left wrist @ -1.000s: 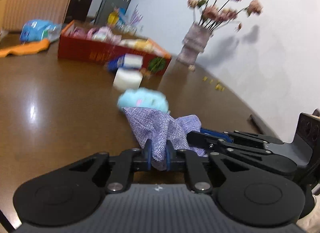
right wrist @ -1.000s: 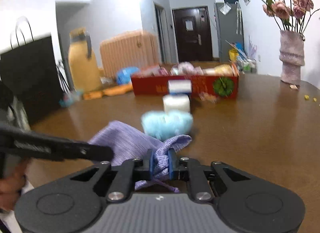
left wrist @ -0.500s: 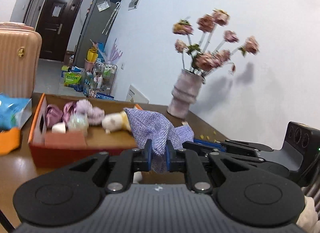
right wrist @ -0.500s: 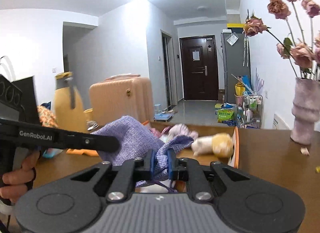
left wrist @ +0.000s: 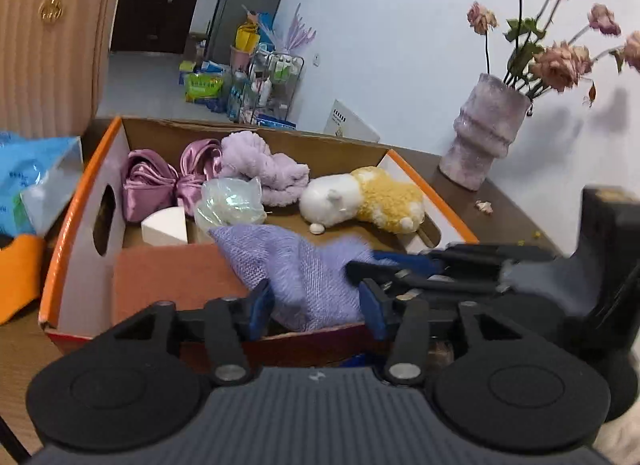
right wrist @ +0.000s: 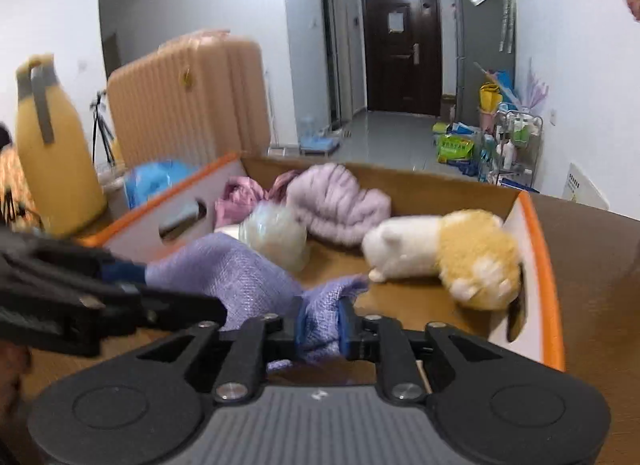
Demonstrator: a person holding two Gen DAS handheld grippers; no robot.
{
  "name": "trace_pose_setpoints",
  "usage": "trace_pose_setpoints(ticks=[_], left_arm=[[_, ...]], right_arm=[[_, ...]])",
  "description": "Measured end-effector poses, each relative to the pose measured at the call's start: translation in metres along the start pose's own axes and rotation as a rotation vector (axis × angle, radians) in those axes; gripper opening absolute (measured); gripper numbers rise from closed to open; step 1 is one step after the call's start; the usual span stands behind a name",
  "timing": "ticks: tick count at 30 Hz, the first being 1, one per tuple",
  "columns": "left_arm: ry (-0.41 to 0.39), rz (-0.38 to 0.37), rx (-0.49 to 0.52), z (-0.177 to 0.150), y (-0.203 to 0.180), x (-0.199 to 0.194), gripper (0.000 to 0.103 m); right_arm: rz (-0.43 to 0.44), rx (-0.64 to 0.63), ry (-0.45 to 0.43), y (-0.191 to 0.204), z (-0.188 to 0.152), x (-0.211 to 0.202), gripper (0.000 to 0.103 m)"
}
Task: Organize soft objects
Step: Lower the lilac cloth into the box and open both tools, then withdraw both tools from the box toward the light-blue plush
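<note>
A lilac woven cloth [left wrist: 304, 269] hangs over the near edge of an orange-rimmed cardboard box [left wrist: 76, 201]. My left gripper [left wrist: 316, 305] is open, its fingers apart on either side of the cloth. My right gripper [right wrist: 320, 323] is still shut on the cloth [right wrist: 240, 273], over the box [right wrist: 540, 249]. In the box lie a white and yellow plush toy [left wrist: 364, 201], a lilac fluffy towel [left wrist: 264, 169], satin purple pieces [left wrist: 160, 181], a clear wrapped ball [left wrist: 230, 203] and a white wedge sponge [left wrist: 166, 227].
A pale vase of dried pink flowers [left wrist: 488, 141] stands on the brown table right of the box. A blue packet [left wrist: 28, 185] and an orange cloth [left wrist: 20, 269] lie left of it. A peach suitcase [right wrist: 188, 101] and a yellow bottle [right wrist: 52, 149] stand behind.
Both grippers have carried the cloth forward from the table to over the box. The left gripper has opened and let go of the cloth; the right still holds it.
</note>
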State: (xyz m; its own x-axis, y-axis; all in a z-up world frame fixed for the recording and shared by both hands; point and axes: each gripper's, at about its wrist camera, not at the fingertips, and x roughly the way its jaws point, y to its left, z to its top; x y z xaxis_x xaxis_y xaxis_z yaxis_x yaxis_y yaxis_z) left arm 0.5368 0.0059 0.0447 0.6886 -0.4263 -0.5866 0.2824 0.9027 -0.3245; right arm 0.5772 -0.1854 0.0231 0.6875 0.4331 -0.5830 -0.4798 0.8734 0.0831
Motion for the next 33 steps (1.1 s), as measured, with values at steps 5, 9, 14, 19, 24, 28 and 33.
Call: trace_pose_setpoints(ticks=[5, 9, 14, 19, 24, 28, 33], left_arm=[[0.004, 0.037, 0.039, -0.001, -0.006, -0.001, 0.055], [-0.033, 0.045, 0.097, 0.003, -0.020, -0.026, 0.057], [-0.080, 0.083, 0.089, 0.004, -0.022, -0.068, 0.064], [-0.147, 0.125, 0.058, -0.010, -0.025, -0.132, 0.068], [-0.239, 0.157, 0.064, -0.043, -0.039, -0.200, 0.072], [-0.301, 0.205, 0.110, -0.077, -0.058, -0.244, 0.076], [-0.351, 0.197, 0.123, -0.123, -0.077, -0.286, 0.081]], right_arm=[[0.007, 0.036, -0.005, -0.007, 0.001, -0.004, 0.034], [0.003, 0.024, -0.056, -0.005, 0.012, -0.027, 0.042], [-0.009, 0.040, -0.151, -0.002, 0.015, -0.085, 0.052], [-0.035, -0.012, -0.201, 0.016, 0.010, -0.149, 0.056], [-0.043, -0.046, -0.257, 0.039, -0.006, -0.212, 0.062], [-0.046, -0.070, -0.283, 0.061, -0.029, -0.252, 0.067], [-0.050, -0.089, -0.314, 0.089, -0.064, -0.292, 0.075]])
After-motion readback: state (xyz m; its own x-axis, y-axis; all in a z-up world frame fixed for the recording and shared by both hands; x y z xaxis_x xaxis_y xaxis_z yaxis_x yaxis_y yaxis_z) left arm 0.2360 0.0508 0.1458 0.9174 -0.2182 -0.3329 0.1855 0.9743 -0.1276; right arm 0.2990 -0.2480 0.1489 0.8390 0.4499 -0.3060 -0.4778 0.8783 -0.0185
